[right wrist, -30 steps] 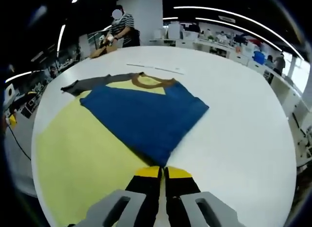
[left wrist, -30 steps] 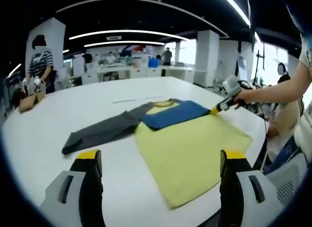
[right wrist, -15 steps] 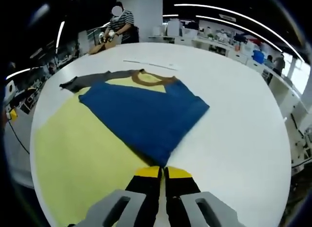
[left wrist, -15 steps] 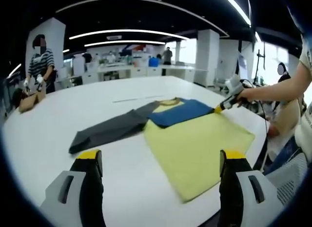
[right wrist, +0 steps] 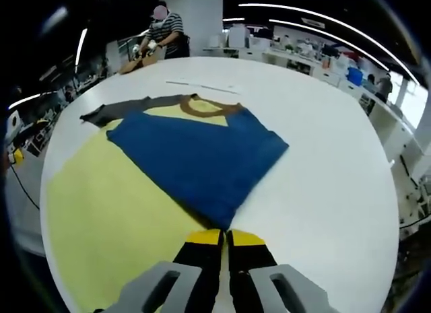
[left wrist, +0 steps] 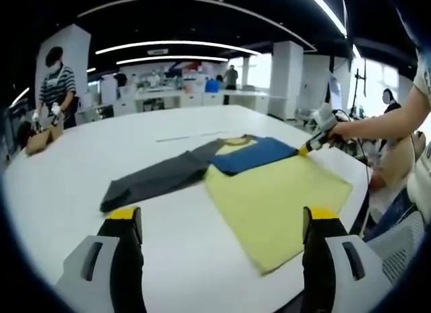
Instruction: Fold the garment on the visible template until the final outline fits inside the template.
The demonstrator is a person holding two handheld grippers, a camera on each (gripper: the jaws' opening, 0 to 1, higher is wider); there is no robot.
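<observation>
A garment lies flat on the white round table (left wrist: pixel 81 158): a yellow body (left wrist: pixel 276 195), a grey sleeve (left wrist: pixel 151 180) stretched out to the left, and a blue sleeve (right wrist: pixel 199 155) folded across the chest below the brown collar (right wrist: pixel 202 110). My right gripper (right wrist: pixel 225 236) is shut on the end of the blue sleeve; it enters the left gripper view (left wrist: pixel 306 148) from the right, held by a person's hand. My left gripper (left wrist: pixel 222 215) hovers open over the near table edge, short of the garment, with nothing between its jaws.
A thin pale line (left wrist: pixel 182 136) marks the table beyond the collar. A person in a striped shirt (left wrist: pixel 54 91) handles a cardboard box (left wrist: pixel 40 138) at the far side. Desks and pillars stand behind. The table rim (right wrist: pixel 377 212) curves close by.
The whole garment has slid a little to the right in the left gripper view, toward the right gripper holding the blue sleeve. The left gripper has stayed open and still.
</observation>
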